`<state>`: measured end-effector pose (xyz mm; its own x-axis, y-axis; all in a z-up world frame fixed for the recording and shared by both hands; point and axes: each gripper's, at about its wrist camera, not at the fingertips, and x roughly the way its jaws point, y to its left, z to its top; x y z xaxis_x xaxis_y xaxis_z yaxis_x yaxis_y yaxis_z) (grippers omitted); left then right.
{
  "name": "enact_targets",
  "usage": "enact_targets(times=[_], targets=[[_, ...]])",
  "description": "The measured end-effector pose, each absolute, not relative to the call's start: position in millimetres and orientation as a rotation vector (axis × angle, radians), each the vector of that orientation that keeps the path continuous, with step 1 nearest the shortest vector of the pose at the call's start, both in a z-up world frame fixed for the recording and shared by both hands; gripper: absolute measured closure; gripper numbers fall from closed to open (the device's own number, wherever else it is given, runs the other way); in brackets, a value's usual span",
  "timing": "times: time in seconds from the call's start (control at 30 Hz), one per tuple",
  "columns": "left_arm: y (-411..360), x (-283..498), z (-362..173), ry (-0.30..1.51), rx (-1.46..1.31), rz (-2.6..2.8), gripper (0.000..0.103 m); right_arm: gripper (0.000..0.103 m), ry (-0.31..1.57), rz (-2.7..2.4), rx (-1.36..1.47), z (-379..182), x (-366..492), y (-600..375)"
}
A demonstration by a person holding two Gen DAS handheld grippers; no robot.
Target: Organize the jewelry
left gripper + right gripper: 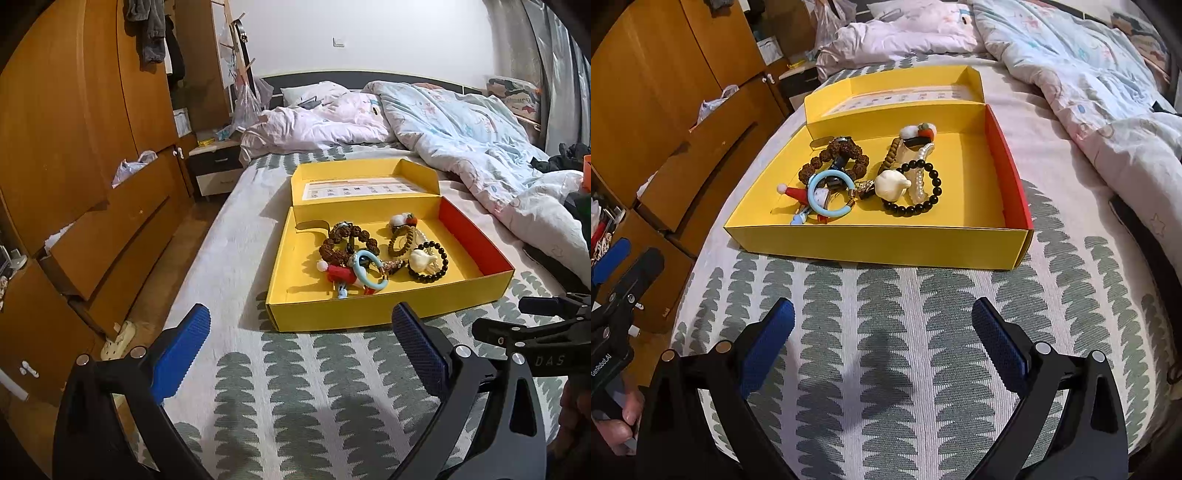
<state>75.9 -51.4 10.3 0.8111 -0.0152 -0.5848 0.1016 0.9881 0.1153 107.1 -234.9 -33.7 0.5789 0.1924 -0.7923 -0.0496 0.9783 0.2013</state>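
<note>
An open yellow box (321,314) (879,243) lies on the bed with its lid folded back. Inside lie a brown seed-bead bracelet (334,243) (827,155), a light blue ring (360,273) (816,205), a black bead bracelet (441,266) (934,195), a white garlic-shaped charm (421,258) (890,182), a pearl strand (919,184), a red-hatted figure (338,273) (792,192) and a woven brown bracelet (397,245). My left gripper (301,319) is open and empty, short of the box's front wall. My right gripper (882,314) is open and empty, also short of the box.
The bed cover (295,387) has a green leaf pattern. A rumpled duvet (461,125) lies behind and right of the box. Wooden wardrobe and open drawers (110,229) stand left of the bed, with a nightstand (214,166) beyond.
</note>
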Motion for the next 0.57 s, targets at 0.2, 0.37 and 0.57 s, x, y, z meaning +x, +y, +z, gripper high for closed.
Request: enact_targets(times=[0.2,0.37,0.57], targets=[[-47.7,78.1,10.3,0.639,0.123,-0.073,0.006,0.006,0.948,0.143,0.160,-34.4,108.1,-235.6],[-48.1,78.8,9.9,0.650,0.116,-0.088,0.006,0.006,0.944,0.140,0.160,-34.2,108.5,-235.8],[-48.2,78.9,9.8,0.648,0.118,-0.075,0.006,0.006,0.948,0.142,0.156,-34.7,108.4,-236.1]])
